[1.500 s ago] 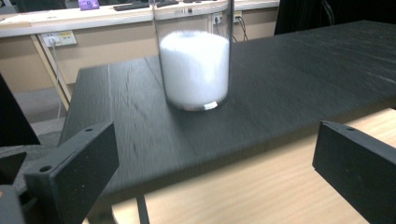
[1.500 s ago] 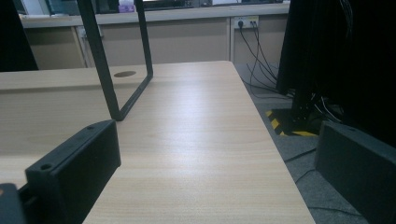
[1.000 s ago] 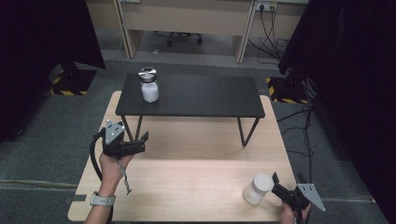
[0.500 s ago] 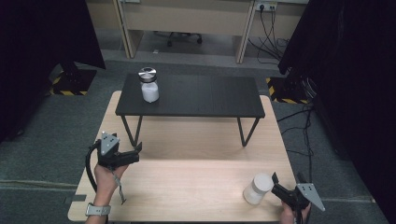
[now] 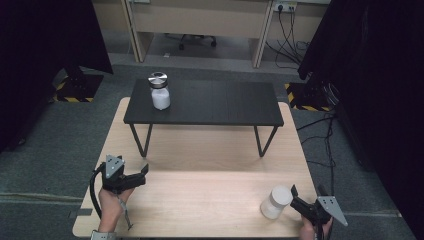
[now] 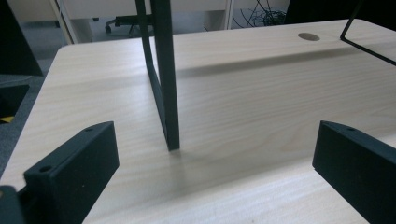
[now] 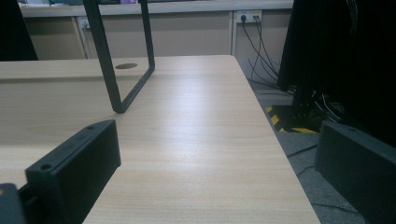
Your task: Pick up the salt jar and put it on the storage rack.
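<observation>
White jar (image 5: 275, 202) upright on wooden worktop (image 5: 210, 200), near right corner, just beside right tool (image 5: 306, 197), jaws apart, nothing between. Left tool (image 5: 138, 174) at left edge, jaws apart, empty. Second jar, metal-lidded (image 5: 159, 91), on black stand (image 5: 215, 102), well apart.

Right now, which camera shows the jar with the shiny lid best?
The high view: the jar with the shiny lid stands whole on the black shelf, lid and white contents clear. The left gripper view and the right gripper view look underneath, at the shelf's legs and the wooden table.
</observation>
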### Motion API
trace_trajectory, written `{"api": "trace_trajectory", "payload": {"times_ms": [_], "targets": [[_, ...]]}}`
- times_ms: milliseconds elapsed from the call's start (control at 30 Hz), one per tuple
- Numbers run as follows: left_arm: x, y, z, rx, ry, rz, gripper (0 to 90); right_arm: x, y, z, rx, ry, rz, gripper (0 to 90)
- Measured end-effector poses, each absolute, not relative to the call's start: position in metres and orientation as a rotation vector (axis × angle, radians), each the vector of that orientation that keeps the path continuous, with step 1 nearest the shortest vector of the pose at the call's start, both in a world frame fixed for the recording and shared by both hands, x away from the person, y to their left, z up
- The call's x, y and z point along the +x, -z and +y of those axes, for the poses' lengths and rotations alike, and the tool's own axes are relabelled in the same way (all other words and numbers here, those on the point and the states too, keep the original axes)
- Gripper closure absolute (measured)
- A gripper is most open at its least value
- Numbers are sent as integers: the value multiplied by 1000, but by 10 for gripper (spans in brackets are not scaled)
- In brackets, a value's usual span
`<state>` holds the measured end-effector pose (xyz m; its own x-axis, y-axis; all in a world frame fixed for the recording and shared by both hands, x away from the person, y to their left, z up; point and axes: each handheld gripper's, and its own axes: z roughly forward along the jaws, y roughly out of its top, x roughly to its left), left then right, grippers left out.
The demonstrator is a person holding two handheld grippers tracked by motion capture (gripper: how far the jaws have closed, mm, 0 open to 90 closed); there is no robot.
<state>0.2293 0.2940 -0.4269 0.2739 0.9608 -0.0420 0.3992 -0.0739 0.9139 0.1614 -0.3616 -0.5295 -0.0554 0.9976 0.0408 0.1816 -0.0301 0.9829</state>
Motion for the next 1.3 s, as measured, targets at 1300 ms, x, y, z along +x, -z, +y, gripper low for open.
{"api": "trace_trajectory", "payload": {"times_ms": [1300], "targets": [[208, 482, 309, 1592, -714, 1444, 0, 161, 530, -361, 1327, -1183, 1377, 6]]}}
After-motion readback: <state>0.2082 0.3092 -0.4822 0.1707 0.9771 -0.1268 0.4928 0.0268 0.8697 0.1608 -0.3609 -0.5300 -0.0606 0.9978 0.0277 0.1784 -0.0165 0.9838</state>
